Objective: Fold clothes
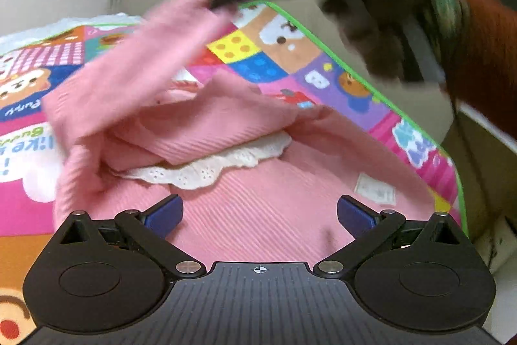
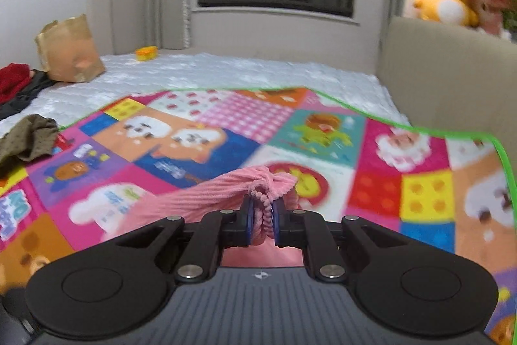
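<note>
Folding midway: right gripper (image 2: pixel 261 217) clenching the pink ribbed knit garment's (image 1: pixel 252 212) sleeve, carrying it across; left gripper (image 1: pixel 258 212) hovering released; body remaining unfolded.

**Left gripper spread, right gripper clamped**

The left gripper (image 1: pixel 260 215) has its blue-padded fingers (image 1: pixel 164 214) spread wide apart, with nothing between them. The right gripper (image 2: pixel 262 220) has its jaws drawn close together, pinching a bunched fold of pink cloth (image 2: pixel 226 189). In the left wrist view the right gripper appears blurred, raised at upper right.
</note>
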The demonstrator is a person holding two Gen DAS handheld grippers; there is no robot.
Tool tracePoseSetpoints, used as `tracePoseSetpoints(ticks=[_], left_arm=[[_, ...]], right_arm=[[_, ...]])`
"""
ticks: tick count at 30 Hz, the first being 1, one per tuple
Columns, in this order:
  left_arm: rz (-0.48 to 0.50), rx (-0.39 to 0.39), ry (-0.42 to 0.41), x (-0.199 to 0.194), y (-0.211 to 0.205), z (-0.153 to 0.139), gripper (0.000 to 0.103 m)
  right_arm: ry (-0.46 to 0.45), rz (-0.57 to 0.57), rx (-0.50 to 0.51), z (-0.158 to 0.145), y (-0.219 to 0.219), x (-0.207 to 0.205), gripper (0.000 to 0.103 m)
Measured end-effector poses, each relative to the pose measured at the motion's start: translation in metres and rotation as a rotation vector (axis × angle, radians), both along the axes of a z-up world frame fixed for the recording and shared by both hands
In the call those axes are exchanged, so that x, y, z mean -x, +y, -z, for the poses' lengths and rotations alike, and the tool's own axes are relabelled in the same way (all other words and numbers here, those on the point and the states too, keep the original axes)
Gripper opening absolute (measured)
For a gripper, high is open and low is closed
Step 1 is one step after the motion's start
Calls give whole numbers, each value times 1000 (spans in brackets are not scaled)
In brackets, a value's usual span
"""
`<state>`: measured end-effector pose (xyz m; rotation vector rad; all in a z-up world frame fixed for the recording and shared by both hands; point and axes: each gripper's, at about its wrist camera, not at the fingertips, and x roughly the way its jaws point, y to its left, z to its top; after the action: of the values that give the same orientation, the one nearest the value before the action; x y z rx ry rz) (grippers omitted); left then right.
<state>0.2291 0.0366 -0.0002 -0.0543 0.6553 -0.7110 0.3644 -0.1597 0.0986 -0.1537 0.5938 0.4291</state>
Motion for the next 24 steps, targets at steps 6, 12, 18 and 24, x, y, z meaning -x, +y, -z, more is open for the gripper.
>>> tracePoseSetpoints(ticks=[6, 12, 18, 24], left_arm=[[-124, 65, 40, -19, 16, -21, 103], [-217, -10, 9, -47, 5, -44, 103], [-295, -362, -17, -68, -27, -24, 103], [-320, -412, 30, -75, -27, -10, 103]], right_arm=[[167, 102, -11, 78, -48, 3, 12], [118, 111, -36, 98, -66, 30, 38], [3, 123, -117, 72, -84, 48, 40], [82, 81, -178, 94, -74, 31, 42]])
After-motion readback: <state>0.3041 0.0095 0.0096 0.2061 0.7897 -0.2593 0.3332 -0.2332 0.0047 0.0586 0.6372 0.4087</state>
